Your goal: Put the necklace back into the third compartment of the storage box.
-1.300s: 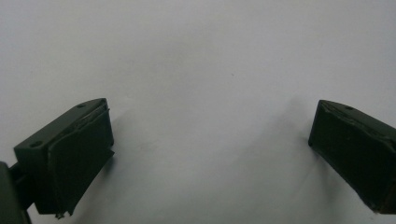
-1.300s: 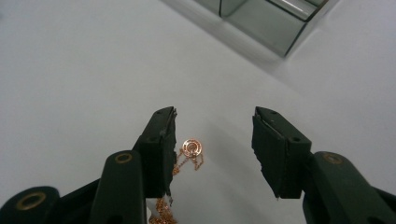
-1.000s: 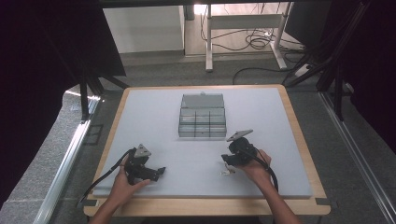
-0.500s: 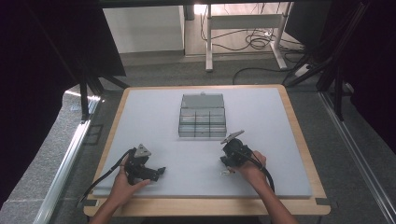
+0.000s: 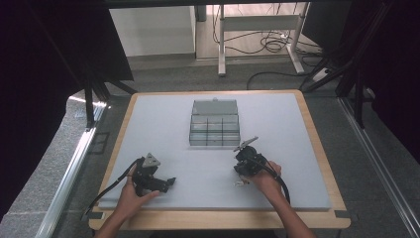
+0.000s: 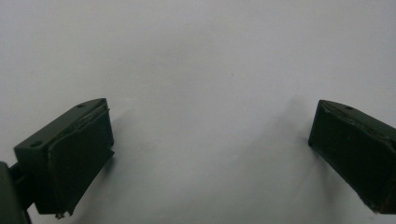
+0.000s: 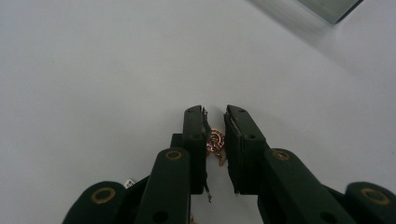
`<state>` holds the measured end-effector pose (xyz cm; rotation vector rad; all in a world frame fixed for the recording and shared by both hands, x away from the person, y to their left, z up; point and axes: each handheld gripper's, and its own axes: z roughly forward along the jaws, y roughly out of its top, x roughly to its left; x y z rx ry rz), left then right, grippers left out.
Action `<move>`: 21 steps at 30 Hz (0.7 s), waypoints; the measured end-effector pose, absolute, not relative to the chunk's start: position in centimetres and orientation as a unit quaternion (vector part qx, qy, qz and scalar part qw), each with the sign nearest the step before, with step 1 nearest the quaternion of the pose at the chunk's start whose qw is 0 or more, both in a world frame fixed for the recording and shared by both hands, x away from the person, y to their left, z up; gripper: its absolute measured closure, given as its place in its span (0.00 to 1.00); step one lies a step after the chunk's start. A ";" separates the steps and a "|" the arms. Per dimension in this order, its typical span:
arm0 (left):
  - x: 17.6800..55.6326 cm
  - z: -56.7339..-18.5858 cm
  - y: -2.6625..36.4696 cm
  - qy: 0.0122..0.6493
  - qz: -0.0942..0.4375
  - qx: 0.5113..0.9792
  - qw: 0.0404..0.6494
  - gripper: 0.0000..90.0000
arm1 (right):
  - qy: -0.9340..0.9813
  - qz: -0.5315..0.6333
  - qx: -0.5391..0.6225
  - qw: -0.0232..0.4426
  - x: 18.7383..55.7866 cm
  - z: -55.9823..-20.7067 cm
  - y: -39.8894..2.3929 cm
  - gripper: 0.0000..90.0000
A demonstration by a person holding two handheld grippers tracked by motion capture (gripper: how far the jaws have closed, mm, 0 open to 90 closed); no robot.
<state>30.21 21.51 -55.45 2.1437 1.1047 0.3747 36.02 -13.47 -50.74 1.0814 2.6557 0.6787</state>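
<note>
Near-left of the clear compartment box (image 5: pixel 214 143): left tool (image 5: pixel 166 182) unmoved since a second ago, low over the grey desk (image 5: pixel 163 129), jaws spread wide, nothing between them. Near-right of the box: right tool (image 7: pixel 215 114) drawn back slightly toward the near rim and turned, jaws pressed almost together on a small gold chain (image 7: pixel 215 139). Probably pinched, though the dangling end blurs. Likely means the pick is made and the carry to the box is next. Open mat up to the box; front wall to clear; desk rim close behind both hands.
</note>
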 end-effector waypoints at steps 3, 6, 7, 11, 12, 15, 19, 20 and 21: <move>30.2 -55.4 21.5 0.425 0.144 0.825 0.343 0.00 | 0.895 0.235 0.367 0.093 36.1 -50.8 -13.6 0.86; 30.2 -55.5 21.5 0.426 0.144 0.824 0.344 0.00 | 0.895 0.238 0.366 0.091 36.1 -50.7 -13.8 0.86; 30.2 -55.5 21.5 0.425 0.144 0.825 0.344 0.00 | 0.895 0.240 0.366 0.090 36.1 -50.7 -13.9 0.86; 30.2 -55.5 21.5 0.427 0.144 0.824 0.344 0.00 | 0.890 0.252 0.369 0.090 36.1 -50.2 -14.1 0.86; 30.2 -55.5 21.5 0.427 0.144 0.824 0.344 0.00 | 0.889 0.255 0.369 0.090 36.1 -50.1 -14.2 0.86; 30.2 -55.5 21.5 0.427 0.144 0.824 0.344 0.00 | 0.886 0.268 0.367 0.090 36.0 -49.6 -14.4 0.86; 30.2 -55.5 21.5 0.427 0.144 0.824 0.344 0.00 | 0.882 0.280 0.367 0.091 36.0 -49.1 -14.6 0.86; 30.2 -55.5 21.5 0.427 0.144 0.824 0.344 0.00 | 0.881 0.282 0.367 0.091 35.9 -49.0 -14.6 0.86; 30.2 -55.4 21.5 0.425 0.144 0.825 0.343 0.00 | 0.881 0.285 0.367 0.090 35.9 -48.8 -14.7 0.86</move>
